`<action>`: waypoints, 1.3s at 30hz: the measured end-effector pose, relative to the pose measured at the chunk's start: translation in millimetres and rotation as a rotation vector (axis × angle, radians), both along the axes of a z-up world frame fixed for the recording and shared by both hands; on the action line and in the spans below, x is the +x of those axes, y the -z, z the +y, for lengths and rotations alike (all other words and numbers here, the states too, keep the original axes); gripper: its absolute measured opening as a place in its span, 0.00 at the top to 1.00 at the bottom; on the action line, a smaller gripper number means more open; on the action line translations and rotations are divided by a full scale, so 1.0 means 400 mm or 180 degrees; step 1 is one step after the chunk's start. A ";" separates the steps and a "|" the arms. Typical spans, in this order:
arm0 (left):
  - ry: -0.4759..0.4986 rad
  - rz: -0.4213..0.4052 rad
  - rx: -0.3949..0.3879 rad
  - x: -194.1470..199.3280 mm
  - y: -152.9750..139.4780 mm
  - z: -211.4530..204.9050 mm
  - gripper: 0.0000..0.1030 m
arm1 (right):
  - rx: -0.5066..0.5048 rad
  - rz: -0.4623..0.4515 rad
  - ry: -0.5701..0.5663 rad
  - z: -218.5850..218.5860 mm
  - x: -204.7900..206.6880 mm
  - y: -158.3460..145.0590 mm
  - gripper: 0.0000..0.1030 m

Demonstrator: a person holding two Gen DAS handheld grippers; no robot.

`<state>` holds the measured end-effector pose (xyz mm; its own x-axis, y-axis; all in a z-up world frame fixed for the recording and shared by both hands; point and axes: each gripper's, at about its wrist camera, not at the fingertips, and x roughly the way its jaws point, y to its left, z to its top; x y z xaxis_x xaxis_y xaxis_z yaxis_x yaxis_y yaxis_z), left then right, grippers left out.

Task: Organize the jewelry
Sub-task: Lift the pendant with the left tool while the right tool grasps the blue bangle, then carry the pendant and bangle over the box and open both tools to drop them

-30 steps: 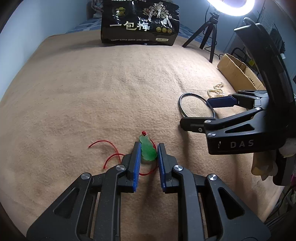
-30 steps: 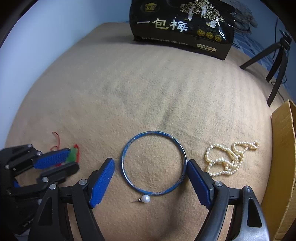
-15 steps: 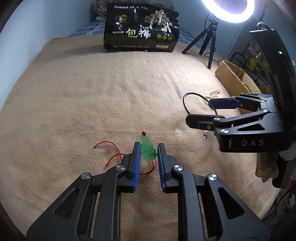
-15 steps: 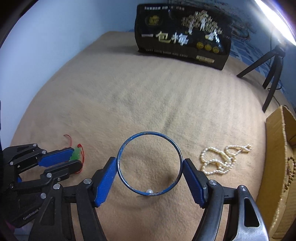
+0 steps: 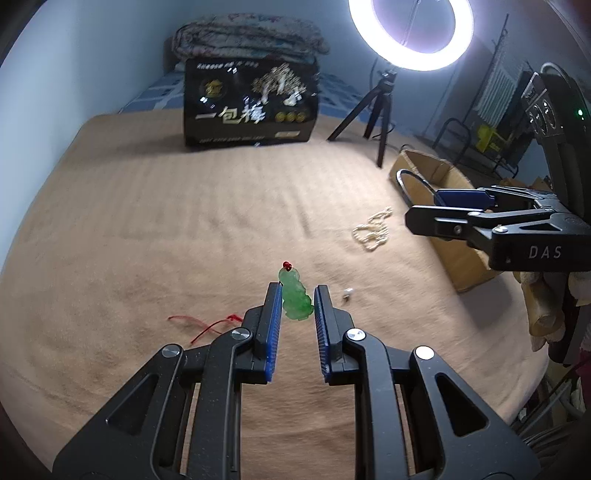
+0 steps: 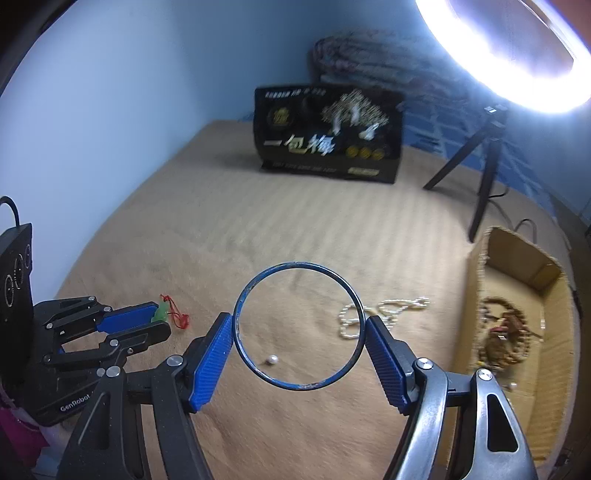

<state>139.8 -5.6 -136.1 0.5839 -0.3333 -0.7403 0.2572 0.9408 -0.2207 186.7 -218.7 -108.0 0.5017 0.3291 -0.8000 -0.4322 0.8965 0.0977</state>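
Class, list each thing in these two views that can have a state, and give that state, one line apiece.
Left hand-held gripper: shut on the green pendant.
Right hand-held gripper: shut on the blue bangle, lifted.
Red cord: trailing on the blanket.
Pearl necklace: heaped on blanket.
Pearl stud: lying loose.
Cardboard box: open, holding beads.
Ring light: on.

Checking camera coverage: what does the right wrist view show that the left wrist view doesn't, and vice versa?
Right wrist only: the contents of the cardboard box, brown bead strands, and the full circle of the blue bangle clamped in the right gripper.

Left wrist only: the green pendant face-on in the left gripper, and the whole ring light.

Both: pearl necklace, loose pearl, red cord, black bag, tripod, tan blanket, folded bedding behind the bag.
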 end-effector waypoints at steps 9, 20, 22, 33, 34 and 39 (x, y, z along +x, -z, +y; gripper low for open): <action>0.0203 -0.0157 -0.0086 -0.006 -0.063 -0.091 0.84 | 0.0011 -0.0186 0.0285 -0.143 -0.029 -0.080 0.28; 0.0474 -0.0259 -0.0166 0.007 -0.114 -0.224 0.84 | -0.0025 -0.0261 0.0612 -0.316 -0.051 -0.116 0.28; 0.0535 -0.0283 -0.0180 0.016 -0.123 -0.258 0.84 | -0.0023 -0.0267 0.0680 -0.346 -0.054 -0.118 0.28; 0.0830 -0.0321 -0.0264 0.049 -0.146 -0.424 0.84 | -0.0044 -0.0287 0.0943 -0.492 -0.034 -0.116 0.28; 0.0855 -0.0320 -0.0265 0.052 -0.145 -0.439 0.84 | -0.0053 -0.0281 0.0956 -0.501 -0.030 -0.112 0.28; 0.0940 -0.0311 -0.0279 0.070 -0.142 -0.496 0.84 | -0.0047 -0.0251 0.1015 -0.536 -0.004 -0.095 0.28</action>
